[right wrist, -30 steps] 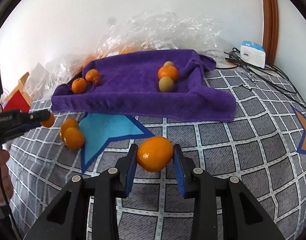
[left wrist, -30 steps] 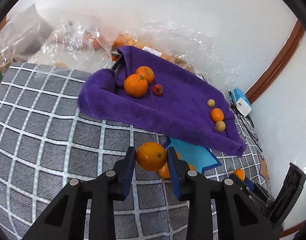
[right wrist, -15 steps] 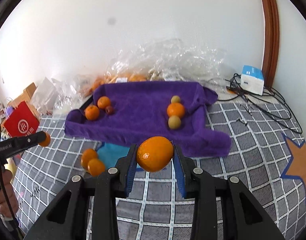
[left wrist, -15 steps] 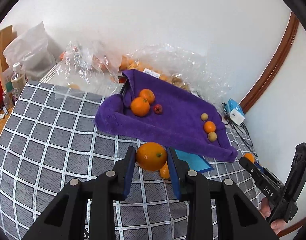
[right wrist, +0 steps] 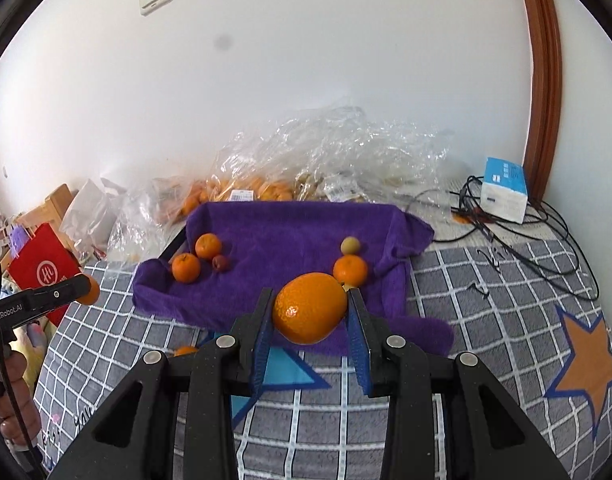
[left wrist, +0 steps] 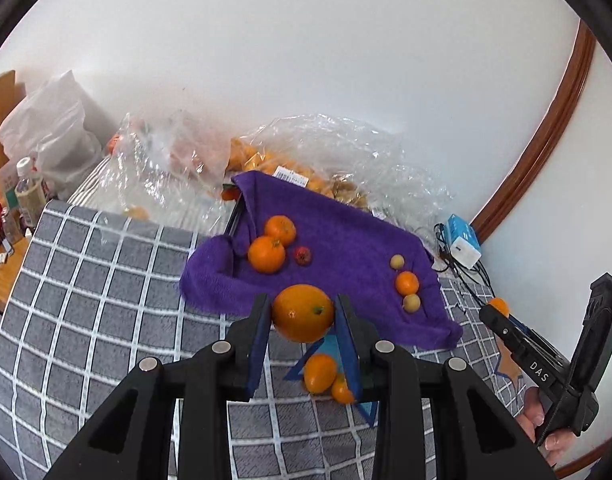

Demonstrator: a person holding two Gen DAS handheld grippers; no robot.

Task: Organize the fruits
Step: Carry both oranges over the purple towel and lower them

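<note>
My left gripper (left wrist: 302, 316) is shut on an orange (left wrist: 302, 313) and holds it high above the checked bed cover. My right gripper (right wrist: 310, 312) is shut on another orange (right wrist: 310, 307), also raised. Ahead lies a tray draped in a purple towel (left wrist: 346, 236), also in the right wrist view (right wrist: 281, 236). On it sit two oranges (left wrist: 266, 254) and a small red fruit (left wrist: 301, 255) at its left, and a small orange (left wrist: 406, 282) between two pale yellow-green fruits (left wrist: 411, 303) at its right. Two oranges (left wrist: 320, 373) lie on the cover below the left gripper.
Clear plastic bags of fruit (right wrist: 306, 176) lie behind the tray by the wall. A white and blue box (right wrist: 502, 190) with black cables (right wrist: 526, 240) is at the right. A red bag (right wrist: 41, 268) and bottles (left wrist: 25, 188) stand at the left.
Both grippers have risen with their oranges, so the tray and bed look smaller and farther below. Both grips are unchanged.
</note>
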